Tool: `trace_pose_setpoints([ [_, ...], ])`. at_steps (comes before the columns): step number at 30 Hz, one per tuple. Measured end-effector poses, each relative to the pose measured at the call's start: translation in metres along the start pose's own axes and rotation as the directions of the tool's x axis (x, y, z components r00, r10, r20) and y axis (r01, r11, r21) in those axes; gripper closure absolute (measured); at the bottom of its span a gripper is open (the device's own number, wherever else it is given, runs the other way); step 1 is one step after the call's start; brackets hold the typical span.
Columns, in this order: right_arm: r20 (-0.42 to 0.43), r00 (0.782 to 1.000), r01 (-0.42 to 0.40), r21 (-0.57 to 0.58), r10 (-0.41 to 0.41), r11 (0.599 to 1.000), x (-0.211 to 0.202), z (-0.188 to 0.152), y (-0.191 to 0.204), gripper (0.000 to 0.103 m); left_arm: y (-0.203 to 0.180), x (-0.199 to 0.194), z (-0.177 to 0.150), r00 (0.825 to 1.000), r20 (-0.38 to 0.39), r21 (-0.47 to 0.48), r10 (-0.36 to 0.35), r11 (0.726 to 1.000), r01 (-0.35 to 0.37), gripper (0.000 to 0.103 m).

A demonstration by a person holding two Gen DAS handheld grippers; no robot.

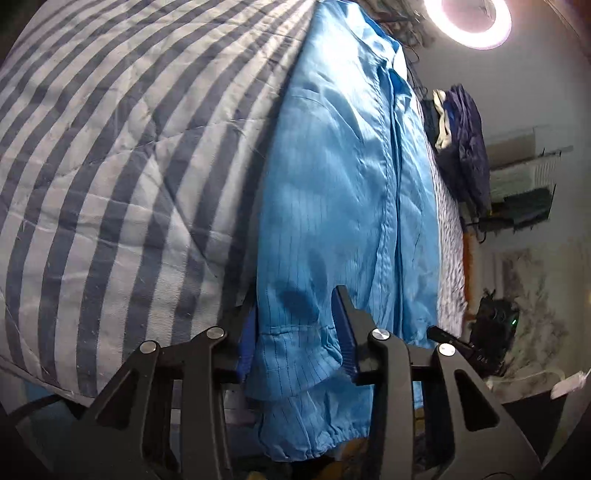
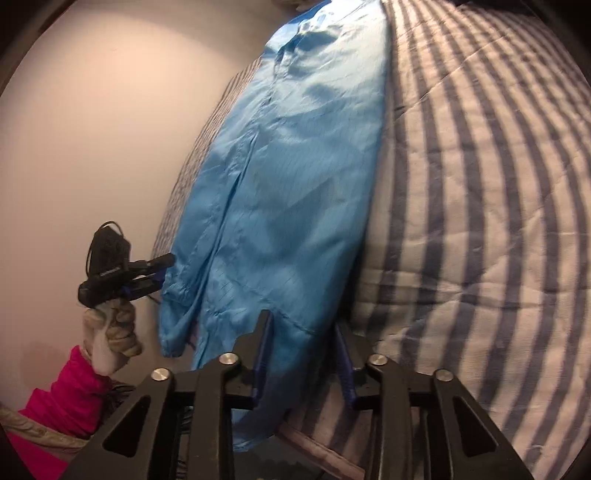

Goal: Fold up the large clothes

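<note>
A large light-blue garment (image 1: pixel 343 177) lies stretched along a striped quilt (image 1: pixel 110 166) on a bed. In the left wrist view my left gripper (image 1: pixel 295 314) has its fingers on either side of the garment's lower hem, which hangs over the bed edge; the jaws stand apart with cloth between them. In the right wrist view my right gripper (image 2: pixel 304 332) likewise straddles the other hem corner of the garment (image 2: pixel 280 184), jaws apart with cloth between. The left gripper also shows in the right wrist view (image 2: pixel 159 267), held by a gloved hand at the garment's hem.
The quilt (image 2: pixel 480 221) has blue and white stripes. Dark clothes (image 1: pixel 465 147) are piled at the bed's far end. A ring light (image 1: pixel 469 18) glows above. A plain wall (image 2: pixel 92 129) stands beyond the bed. My right gripper's tip (image 1: pixel 439 334) shows low right.
</note>
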State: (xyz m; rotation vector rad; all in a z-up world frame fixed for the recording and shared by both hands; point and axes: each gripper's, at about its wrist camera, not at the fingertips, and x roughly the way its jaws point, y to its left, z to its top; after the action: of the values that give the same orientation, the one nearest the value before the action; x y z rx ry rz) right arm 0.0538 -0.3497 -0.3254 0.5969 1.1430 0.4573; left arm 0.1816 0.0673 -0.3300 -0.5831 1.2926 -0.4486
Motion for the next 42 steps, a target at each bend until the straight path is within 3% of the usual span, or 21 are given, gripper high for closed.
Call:
trace_pose_setpoints([
  [1,-0.007,1.0,-0.003,-0.01,0.003,1.0,0.003,0.0,0.001,0.071,-0.002,0.001,0.0,1.0,-0.01,0.006,-0.004,1.0,0.004,0.071],
  [3,-0.012,1.0,-0.015,-0.018,0.015,1.0,0.009,0.002,0.005,0.072,-0.002,0.005,-0.002,0.999,-0.033,-0.012,-0.021,1.0,0.021,0.092],
  [5,-0.019,0.999,-0.033,-0.011,0.033,0.999,0.013,0.003,0.007,0.081,-0.003,0.007,-0.003,0.999,-0.027,-0.022,-0.023,1.0,0.022,0.096],
  [6,-0.02,0.999,-0.045,-0.008,0.045,0.999,0.015,0.005,0.008,0.09,-0.007,0.006,-0.003,0.999,-0.023,-0.022,-0.027,0.999,0.026,0.097],
  [10,0.013,0.996,-0.083,-0.019,0.083,0.996,0.016,0.015,0.02,0.1,-0.027,-0.005,0.002,0.997,0.008,0.01,-0.071,0.997,0.071,0.1],
  [21,0.193,0.974,-0.113,-0.054,0.122,0.992,-0.025,0.057,0.051,0.101,-0.062,-0.037,0.045,0.979,0.122,0.009,-0.164,0.986,0.164,0.1],
  [31,0.294,0.956,0.029,-0.068,-0.008,0.997,-0.041,0.135,0.053,0.102,-0.091,-0.041,0.124,0.969,0.217,0.037,-0.118,0.993,0.113,0.1],
  [42,0.28,0.951,0.139,-0.001,-0.133,0.99,-0.012,0.193,0.015,0.102,-0.074,0.013,0.173,0.98,0.196,-0.025,-0.043,0.998,0.049,0.1],
])
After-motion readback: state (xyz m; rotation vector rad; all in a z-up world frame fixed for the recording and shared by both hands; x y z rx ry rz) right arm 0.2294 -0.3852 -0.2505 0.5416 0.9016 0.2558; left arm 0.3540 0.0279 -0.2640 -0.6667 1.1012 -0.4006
